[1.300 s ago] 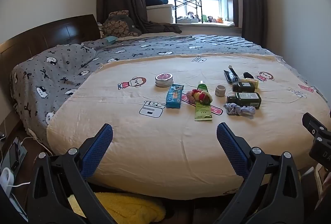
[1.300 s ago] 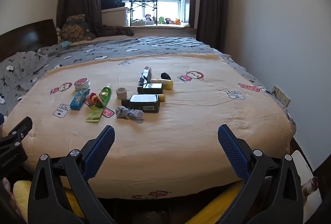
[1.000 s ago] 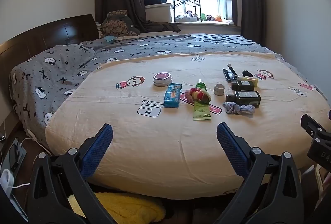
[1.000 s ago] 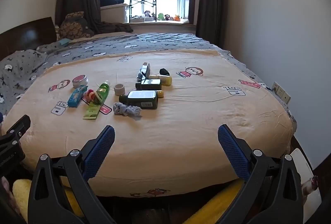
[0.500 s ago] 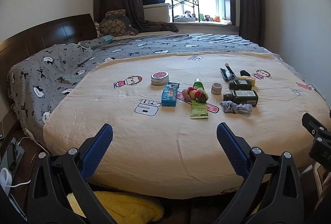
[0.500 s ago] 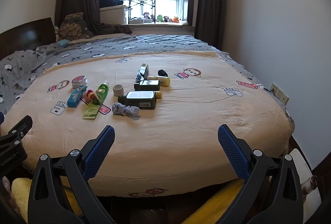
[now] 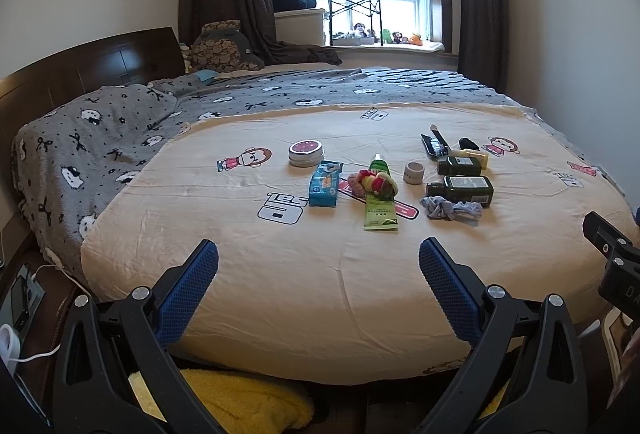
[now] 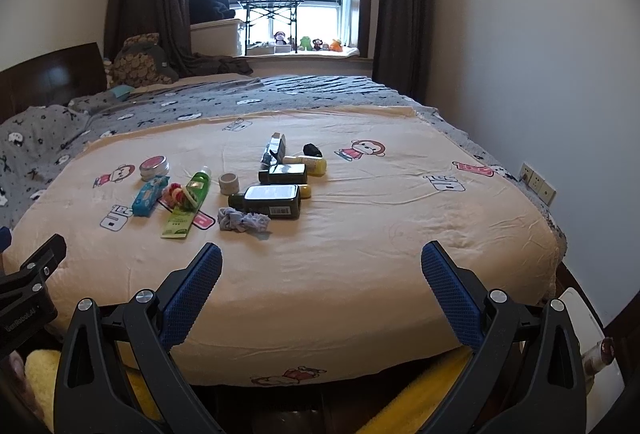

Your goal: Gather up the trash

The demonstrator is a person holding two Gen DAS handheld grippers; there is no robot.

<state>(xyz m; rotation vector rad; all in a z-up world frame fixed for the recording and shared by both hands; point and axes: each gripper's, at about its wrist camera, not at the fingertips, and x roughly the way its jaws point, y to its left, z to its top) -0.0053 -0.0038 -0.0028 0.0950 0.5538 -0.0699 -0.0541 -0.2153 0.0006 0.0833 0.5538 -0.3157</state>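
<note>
Both tongs hang wide apart and empty off the near edge of the bed (image 7: pixel 280 298), little changed from a second ago: the clutter has slid only slightly in each view, and nothing on the blanket has shifted. The left tongs (image 7: pixel 319 270), blue pads splayed, touch nothing; the right tongs (image 8: pixel 321 270) are spread just as wide over the blanket's near edge, also clear of everything.

Well beyond both, the items sit in a cluster at the middle of the cream blanket. Nearest the near edge lies a crumpled grey rag (image 7: pixel 452 207), touching a dark flat bottle (image 7: pixel 460 189); a second dark bottle (image 7: pixel 459 165) lies just behind it, with a yellow tube (image 8: pixel 310 165) beside that and an open black box (image 7: pixel 434 145) farther back. Toward the left edge come a green tube (image 7: pixel 379 201) with a bunch of coloured hair ties (image 7: pixel 374 183) resting on it, a blue wipes pack (image 7: pixel 325 183), and a round tin (image 7: pixel 306 153). A small tape roll (image 7: pixel 414 173) stands between the green tube and the bottles. A grey patterned cover (image 7: pixel 100 137) drapes the far and left sides of the bed.
</note>
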